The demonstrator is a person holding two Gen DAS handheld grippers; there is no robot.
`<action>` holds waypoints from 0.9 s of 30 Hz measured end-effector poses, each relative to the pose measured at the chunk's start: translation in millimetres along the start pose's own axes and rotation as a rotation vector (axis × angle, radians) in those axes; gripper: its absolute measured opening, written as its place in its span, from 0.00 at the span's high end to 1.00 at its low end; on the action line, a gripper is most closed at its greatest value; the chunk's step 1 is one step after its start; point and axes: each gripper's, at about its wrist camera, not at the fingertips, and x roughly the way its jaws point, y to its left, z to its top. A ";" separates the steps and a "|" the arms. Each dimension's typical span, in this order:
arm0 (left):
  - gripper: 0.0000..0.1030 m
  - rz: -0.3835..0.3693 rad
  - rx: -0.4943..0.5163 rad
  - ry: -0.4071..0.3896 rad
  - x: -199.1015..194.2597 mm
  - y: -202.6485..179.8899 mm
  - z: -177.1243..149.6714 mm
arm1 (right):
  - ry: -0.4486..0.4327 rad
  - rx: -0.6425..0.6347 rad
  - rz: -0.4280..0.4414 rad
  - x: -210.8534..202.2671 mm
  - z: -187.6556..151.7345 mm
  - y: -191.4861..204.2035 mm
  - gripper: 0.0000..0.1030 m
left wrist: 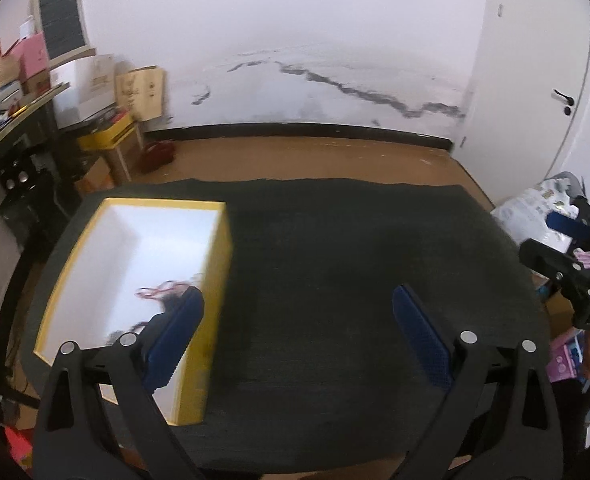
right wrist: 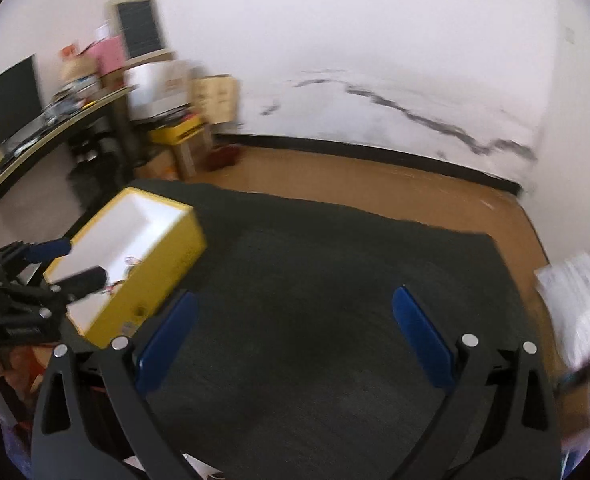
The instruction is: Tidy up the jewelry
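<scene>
Dark grey matting covers the counter (left wrist: 335, 264), and that's where the yellow box (left wrist: 215, 320) with the white inside sits, over on the left part of it. Down at the near end of the box floor there's a small tangle of jewelry (left wrist: 163, 292), reddish and dark strands, too blurry to say what pieces they are. From the right wrist view you can just spot a bit of it (right wrist: 129, 262) inside the box (right wrist: 167, 264) too. The left hand-held gripper (left wrist: 297, 304) has its jaws spread wide with nothing between them, its left blue pad hanging over the box opening and the right one out over bare matting. The right hand-held gripper (right wrist: 293, 308) is the same deal, wide open and empty, hovering over the middle of the counter (right wrist: 335, 280) just right of the box. Beyond the counter is brown floor, a white wall with a dark crack-like streak (left wrist: 359, 88), and a cluttered shelf with cardboard boxes (left wrist: 95, 84) off to the left.
</scene>
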 end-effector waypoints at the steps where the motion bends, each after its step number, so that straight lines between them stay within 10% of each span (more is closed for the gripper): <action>1: 0.10 -0.007 0.003 0.000 2.8 -11.1 0.9 | 0.001 0.021 -0.005 -1.7 -5.6 -11.0 0.07; 10: 0.10 -0.049 0.063 -0.041 57.9 -46.2 1.7 | -0.013 0.158 -0.093 39.0 -39.5 -81.4 0.07; 27: 0.10 0.059 0.044 -0.054 104.9 -19.8 -20.9 | 0.078 0.098 -0.044 116.9 -51.3 -63.5 0.07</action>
